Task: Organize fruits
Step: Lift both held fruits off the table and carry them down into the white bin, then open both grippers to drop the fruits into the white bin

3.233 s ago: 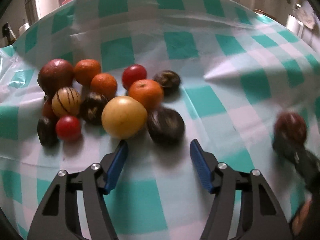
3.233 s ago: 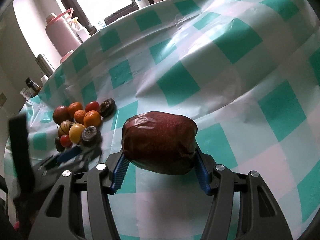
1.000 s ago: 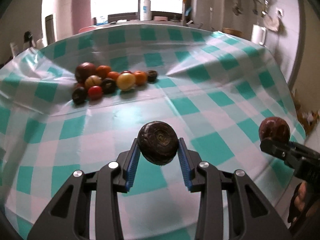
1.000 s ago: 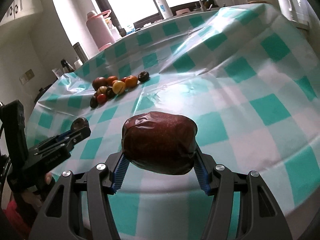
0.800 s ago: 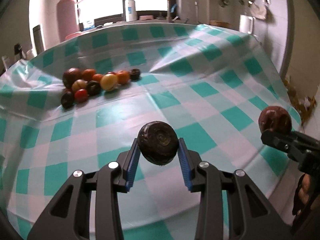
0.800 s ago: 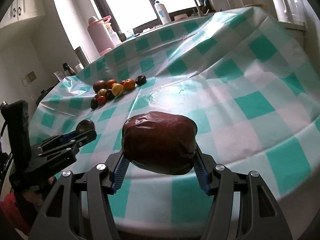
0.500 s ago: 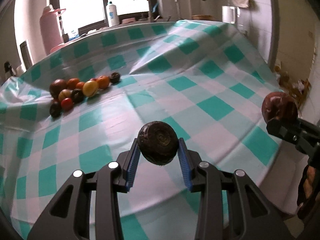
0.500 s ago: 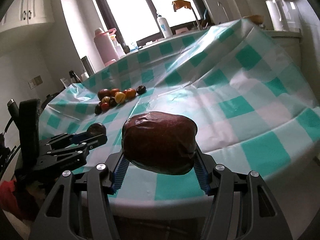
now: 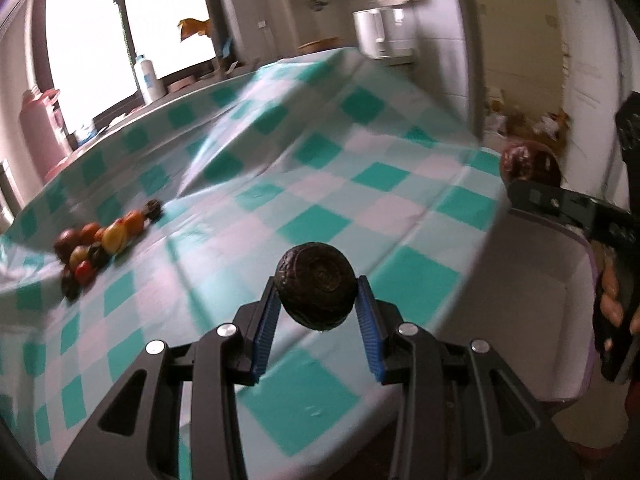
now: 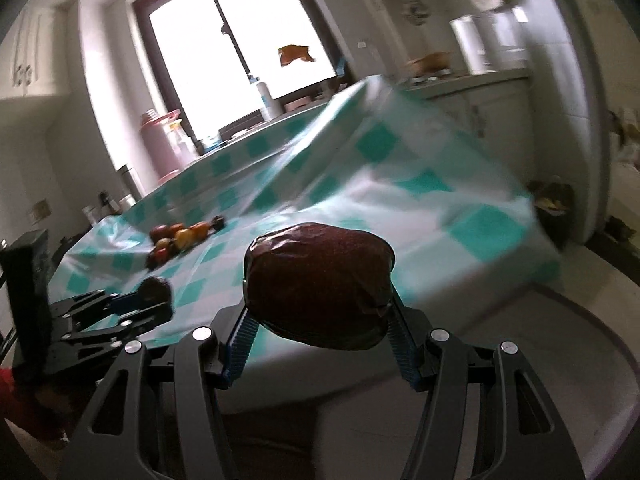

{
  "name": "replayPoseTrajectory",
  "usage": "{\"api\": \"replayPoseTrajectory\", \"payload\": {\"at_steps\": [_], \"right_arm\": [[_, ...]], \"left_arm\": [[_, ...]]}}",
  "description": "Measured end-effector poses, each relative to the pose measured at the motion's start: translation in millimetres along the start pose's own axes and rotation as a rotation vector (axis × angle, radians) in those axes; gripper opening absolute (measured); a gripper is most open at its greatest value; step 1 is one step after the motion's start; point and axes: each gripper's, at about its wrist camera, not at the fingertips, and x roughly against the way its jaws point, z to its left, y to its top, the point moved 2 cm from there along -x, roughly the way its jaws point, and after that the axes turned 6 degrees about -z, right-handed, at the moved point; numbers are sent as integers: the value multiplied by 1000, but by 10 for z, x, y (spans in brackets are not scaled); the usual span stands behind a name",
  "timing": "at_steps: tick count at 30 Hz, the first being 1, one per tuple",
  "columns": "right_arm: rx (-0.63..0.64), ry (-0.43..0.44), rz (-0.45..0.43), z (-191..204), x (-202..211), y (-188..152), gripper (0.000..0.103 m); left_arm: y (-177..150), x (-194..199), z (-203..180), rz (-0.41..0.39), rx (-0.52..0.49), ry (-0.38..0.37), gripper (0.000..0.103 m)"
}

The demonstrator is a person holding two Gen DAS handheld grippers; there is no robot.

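My left gripper [image 9: 316, 294] is shut on a dark, round, rough-skinned fruit [image 9: 316, 276], held in the air over the near edge of the checked table [image 9: 336, 184]. My right gripper [image 10: 320, 314] is shut on a large dark red fruit [image 10: 320, 280] with wrinkled shiny skin, held past the table's edge. Each wrist view shows the other gripper: the right gripper [image 9: 532, 188] with its red fruit [image 9: 528, 162] at the right, the left gripper [image 10: 154, 300] with its dark fruit [image 10: 155, 286] at the left. A pile of several fruits [image 9: 96, 240] [image 10: 180, 240] lies far back on the cloth.
A white basin [image 9: 576, 320] with a pale purple rim sits below the table's edge at the right, and its rim [image 10: 592, 336] curves under the right gripper. A pink flask [image 10: 164, 140], a white bottle [image 9: 148, 76] and a window stand behind the table.
Both grippers have drawn back from the fruit pile to the table's near edge, each still carrying its fruit. The views have swung right, and the white basin has come into sight.
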Motion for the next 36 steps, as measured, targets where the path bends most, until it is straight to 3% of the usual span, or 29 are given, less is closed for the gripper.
{"api": "replayPoseTrajectory", "payload": {"at_steps": [5, 9, 15, 19, 25, 32, 36], "right_arm": [[-80, -121, -13, -472, 167, -87, 58], [-118, -232, 30, -784, 192, -215, 58], [-115, -430, 251, -1132, -90, -527, 58], [-159, -476, 434, -1333, -434, -732, 58], [-57, -537, 583, -1402, -845, -839, 58], [5, -535, 783, -1489, -1218, -1119, 58], [10, -530, 806, -1497, -1274, -1141, 59]], "left_arm": [[45, -28, -394, -13, -97, -82, 38], [58, -49, -780, -25, -191, -165, 38], [-33, -202, -1409, 21, -330, -326, 38], [-192, -554, -1723, 155, -352, -418, 38], [-532, -1288, -1963, 400, -321, -443, 38], [-807, -1697, -2057, 531, -320, -419, 38], [-834, -1771, -2057, 546, -310, -421, 39]]}}
